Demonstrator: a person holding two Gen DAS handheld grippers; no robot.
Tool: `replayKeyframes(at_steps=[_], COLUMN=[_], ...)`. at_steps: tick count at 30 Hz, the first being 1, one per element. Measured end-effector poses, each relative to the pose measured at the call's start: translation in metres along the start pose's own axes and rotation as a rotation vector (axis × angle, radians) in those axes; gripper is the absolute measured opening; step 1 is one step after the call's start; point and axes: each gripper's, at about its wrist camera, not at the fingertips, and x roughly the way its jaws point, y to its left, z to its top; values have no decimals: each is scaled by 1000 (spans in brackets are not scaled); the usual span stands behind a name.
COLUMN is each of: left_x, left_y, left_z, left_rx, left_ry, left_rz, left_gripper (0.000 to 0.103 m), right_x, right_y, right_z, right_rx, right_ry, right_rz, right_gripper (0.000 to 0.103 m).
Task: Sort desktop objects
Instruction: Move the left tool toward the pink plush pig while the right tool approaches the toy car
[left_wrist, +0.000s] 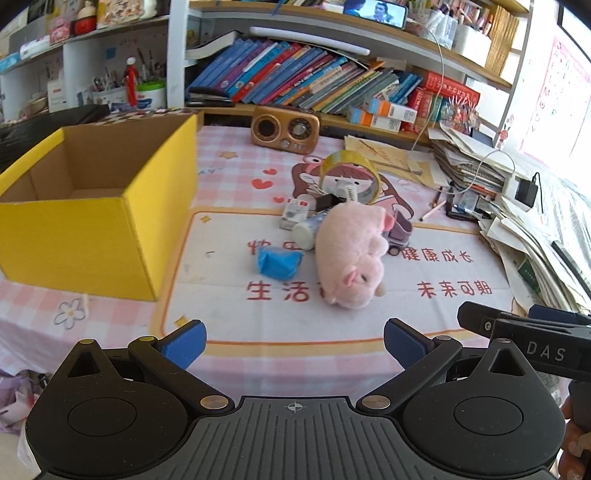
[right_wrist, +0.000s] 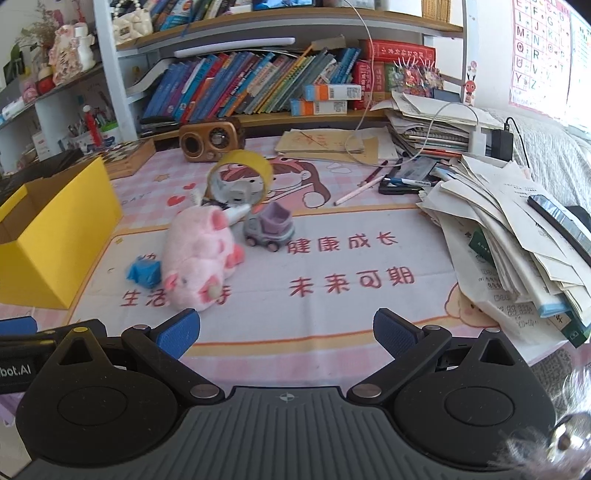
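On the counter (left_wrist: 454, 328), under its pink cartoon mat, the biggest thing is the yellow box (left_wrist: 85, 236) at my left, open-topped and showing bare cardboard inside, which I judge to be where the sorted things go. Next in size is the plush pig (left_wrist: 351, 258), lying on its side near the middle of the mat. It should be light, soft and squashy, so I would pinch it across the thick middle of the body, where the stuffing will give without slipping. Behind it stands a roll of tape (left_wrist: 351, 175) on its edge, stiff and light; its rim is the place to pinch. Just right of the pig sits a toy truck (right_wrist: 269, 227), hard plastic on wheels, likely to roll if nudged, so I would take it by the sides. A white tube (left_wrist: 308, 230) touches the pig on the other side, smooth and round, and may slip. Smallest is the blue lump (left_wrist: 279, 263), just beside the pig, looking soft and crumpled.

My left gripper (left_wrist: 293, 345) hangs low over the near edge of the mat, fingers spread wide and holding nothing, aimed toward the pig. My right gripper (right_wrist: 286, 332) sits level beside it, equally wide and bare.
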Motion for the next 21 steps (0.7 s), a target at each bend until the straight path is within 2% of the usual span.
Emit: replayKeyframes(at_steps=[6, 9, 15, 21], left_x=[16, 25, 48, 70], left_y=[-20, -30, -47, -60], left_z=[8, 14, 23, 31], left_rx=[27, 54, 126, 158], left_ry=[19, 18, 6, 10], left_rz=[9, 10, 28, 30], left_gripper=[102, 102, 99, 98], right_x=[12, 17, 28, 38], right_y=[-19, -28, -43, -53], right_z=[9, 13, 20, 25], right_rx=[16, 25, 37, 41], right_ry=[5, 3, 8, 16], right_rz=[0, -3, -8, -6], right_gripper=[101, 97, 97, 97])
